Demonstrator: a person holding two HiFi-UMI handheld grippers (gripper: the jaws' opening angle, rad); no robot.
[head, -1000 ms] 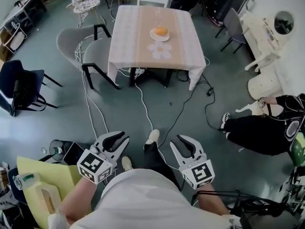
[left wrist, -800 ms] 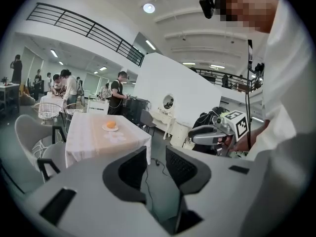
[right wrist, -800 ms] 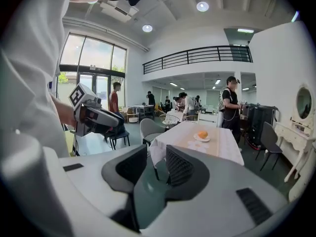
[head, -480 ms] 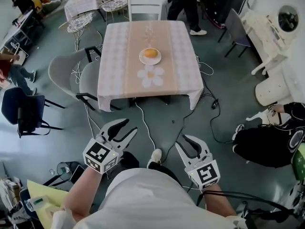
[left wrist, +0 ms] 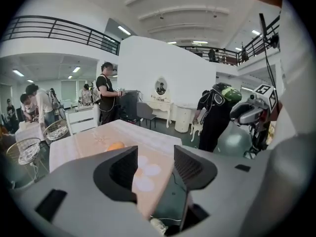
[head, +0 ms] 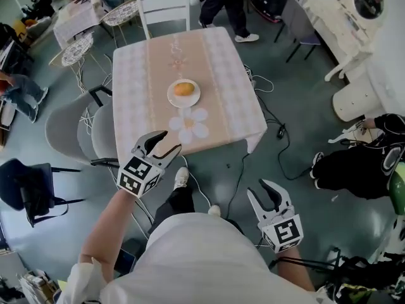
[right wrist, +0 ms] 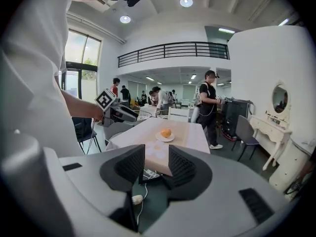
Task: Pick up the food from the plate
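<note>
An orange piece of food [head: 184,88] lies on a small white plate [head: 193,101] in the middle of a table [head: 218,62] with a pale checked cloth. My left gripper [head: 163,143] is raised over the table's near edge, short of the plate, and its jaws are opening with nothing between them. My right gripper [head: 262,190] hangs lower over the floor at the right, jaws opening and empty. The left gripper view shows the food [left wrist: 116,145] beyond its jaws [left wrist: 155,164]. In the right gripper view the food [right wrist: 166,132] sits far ahead of the jaws [right wrist: 156,164].
A flower-shaped mat [head: 191,124] lies in front of the plate. Grey chairs [head: 69,132] stand left of the table and a white chair [head: 163,8] behind it. Cables [head: 272,116] trail over the floor. A person in black [head: 354,166] crouches at the right.
The table and plate have come much closer. My left gripper has risen forward to the table's near edge. Both grippers' jaws stand wider apart than before.
</note>
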